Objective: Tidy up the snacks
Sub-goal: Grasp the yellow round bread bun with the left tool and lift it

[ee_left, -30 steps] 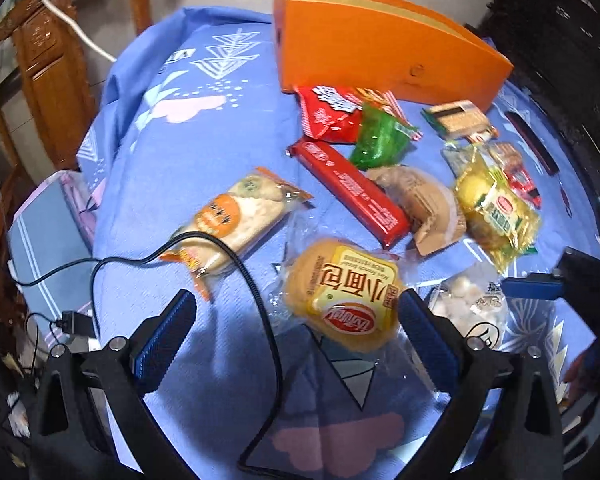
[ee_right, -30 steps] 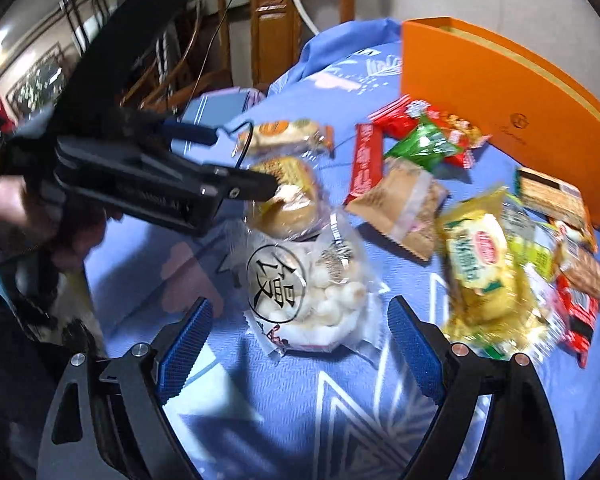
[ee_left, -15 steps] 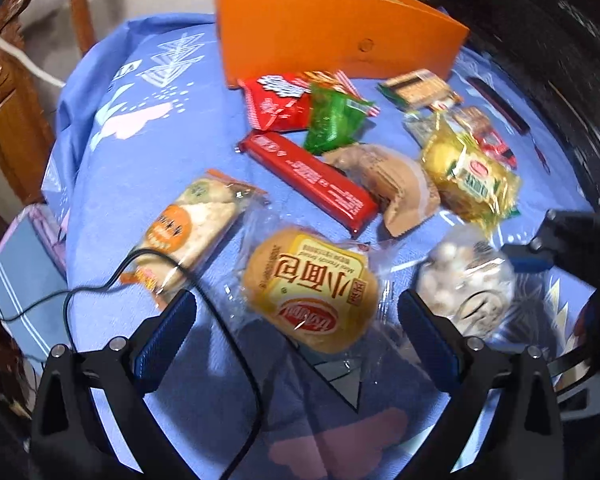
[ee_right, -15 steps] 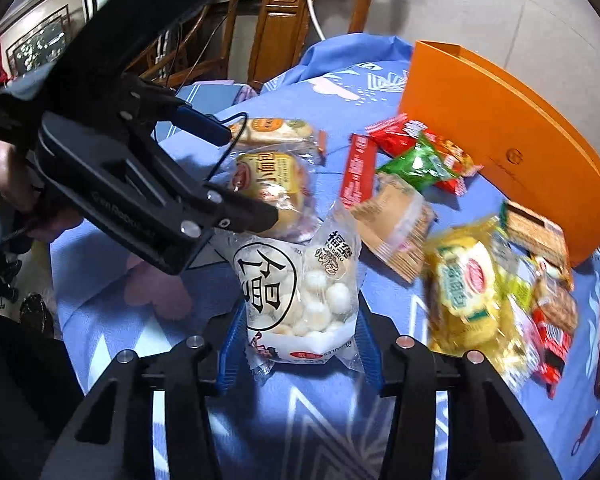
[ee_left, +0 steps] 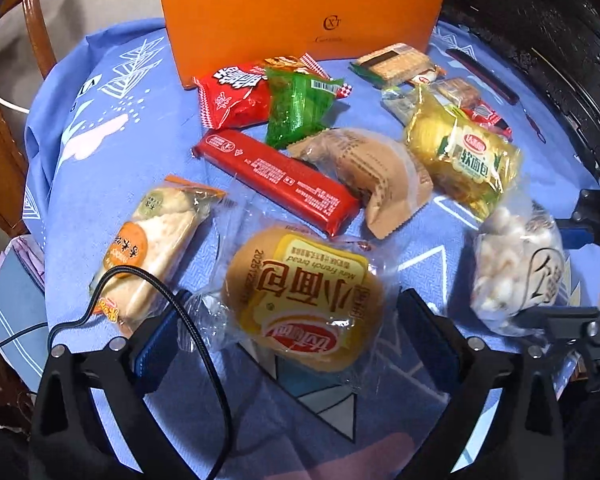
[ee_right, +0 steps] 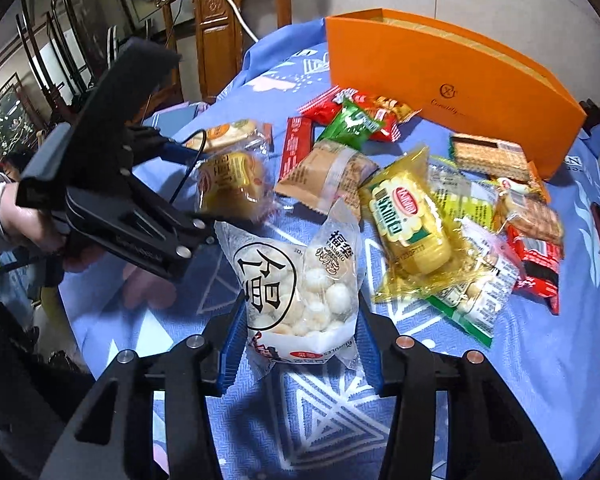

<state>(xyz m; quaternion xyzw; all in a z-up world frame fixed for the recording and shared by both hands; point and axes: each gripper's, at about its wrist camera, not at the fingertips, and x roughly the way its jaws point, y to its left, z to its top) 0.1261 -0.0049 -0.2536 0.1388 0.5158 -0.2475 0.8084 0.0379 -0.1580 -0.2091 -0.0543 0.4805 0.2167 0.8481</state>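
1. Tablecloth (ee_left: 148, 168) first: blue fabric with white line drawings, pale pink blobs and triangle shapes, draped over a round-ish table and hanging down at the far left edge.
2. Orange box (ee_left: 300, 20) stands upright at the far side of the cloth, with a small gold logo on its front wall. Most of the snacks are scattered in front of it.
3. Room around it is pretty old-school: a carved wooden chair (ee_right: 216, 32) behind the table with a white cable draped over it, pale wall and floor, framed pictures off to the left in the right wrist view.
4. Snack pile near the box: red packet (ee_left: 232, 96), green packet (ee_left: 300, 108), long red bar (ee_left: 276, 176), brown paper-look wrapper (ee_left: 372, 176), yellow bread pack (ee_left: 460, 152), plus a biscuit pack (ee_left: 396, 64) close to the box's right end.
5. Right gripper (ee_right: 300, 336) is clamped on the bag of white balls (ee_right: 300, 280), blue pads pressing both sides of its lower end. The bag stands up between them, just off to the right of the bun.
6. Left gripper (ee_left: 292, 340) has its jaws wide apart with the round bun pack (ee_left: 304, 296) sitting between them on the cloth; pads aren't touching it as far as I can see.
7. Rice cake pack (ee_left: 156, 248) lies just left of the bun, with a black cable (ee_left: 196, 340) looping over its near end.
8. A person's hand (ee_right: 24, 220) shows at the left of the right wrist view, holding the left gripper.
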